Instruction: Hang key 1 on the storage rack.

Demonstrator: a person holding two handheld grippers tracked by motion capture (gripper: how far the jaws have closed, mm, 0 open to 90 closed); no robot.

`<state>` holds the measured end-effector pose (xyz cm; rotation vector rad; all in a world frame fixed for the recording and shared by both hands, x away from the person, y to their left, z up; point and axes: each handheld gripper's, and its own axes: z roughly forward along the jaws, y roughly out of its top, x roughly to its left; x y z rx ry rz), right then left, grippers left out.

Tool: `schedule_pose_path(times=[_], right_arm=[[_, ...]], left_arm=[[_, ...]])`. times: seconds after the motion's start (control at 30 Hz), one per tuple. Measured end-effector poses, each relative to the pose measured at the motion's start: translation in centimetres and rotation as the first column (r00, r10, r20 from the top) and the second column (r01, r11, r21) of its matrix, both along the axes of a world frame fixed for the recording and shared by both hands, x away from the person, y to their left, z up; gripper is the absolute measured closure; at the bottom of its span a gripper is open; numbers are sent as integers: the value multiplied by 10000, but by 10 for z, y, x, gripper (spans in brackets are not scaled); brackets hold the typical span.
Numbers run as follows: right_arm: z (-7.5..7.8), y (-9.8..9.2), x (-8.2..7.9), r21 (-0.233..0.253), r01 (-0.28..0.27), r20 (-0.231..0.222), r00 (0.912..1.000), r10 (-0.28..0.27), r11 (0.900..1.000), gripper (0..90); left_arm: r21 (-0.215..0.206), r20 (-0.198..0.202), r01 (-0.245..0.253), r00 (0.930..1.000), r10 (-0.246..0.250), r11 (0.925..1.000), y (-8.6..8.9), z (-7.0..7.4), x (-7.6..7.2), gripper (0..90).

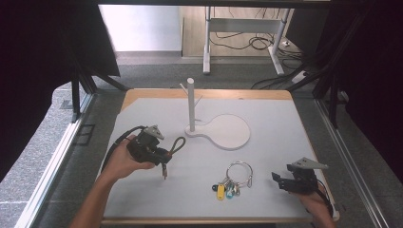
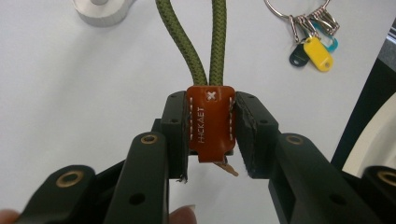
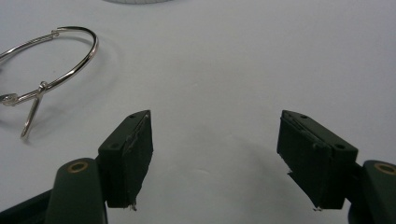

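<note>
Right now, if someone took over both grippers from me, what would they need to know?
Left gripper: jaws shut on the orange leather tab of the green cord loop, held above the table.
Right gripper: jaws open, holding nothing, resting near the table's right edge.
Key ring with coloured tags: lying flat between the two grippers.
White peg stand: upright at the table's far middle, nothing hung on it.
Done: cord loop picked up.
Left, probably: hang the loop, then the key ring.
</note>
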<state>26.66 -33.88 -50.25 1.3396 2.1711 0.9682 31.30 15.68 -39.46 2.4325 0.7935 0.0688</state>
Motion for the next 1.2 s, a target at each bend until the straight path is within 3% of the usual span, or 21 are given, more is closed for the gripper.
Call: schedule_pose_path(times=[0.1,0.37,0.77,1.2], right_arm=[[0,1,0,17,4,-8,10000,-4,10000,273],[-1,0,1,15,-35,6,10000,35,10000,275],[-2,0,1,48,-25,-83,10000,26,10000,277],[-4,1,2,51,-85,-131,9999,85,10000,277]], left_arm=[[-193,-65,-69,10000,68,9998,2,1,2,669],[-203,14,-176,9998,176,9996,4,6,6,669],[-261,361,-270,9990,279,9993,8,31,17,669],[-356,327,-399,9986,411,9986,7,33,26,669]])
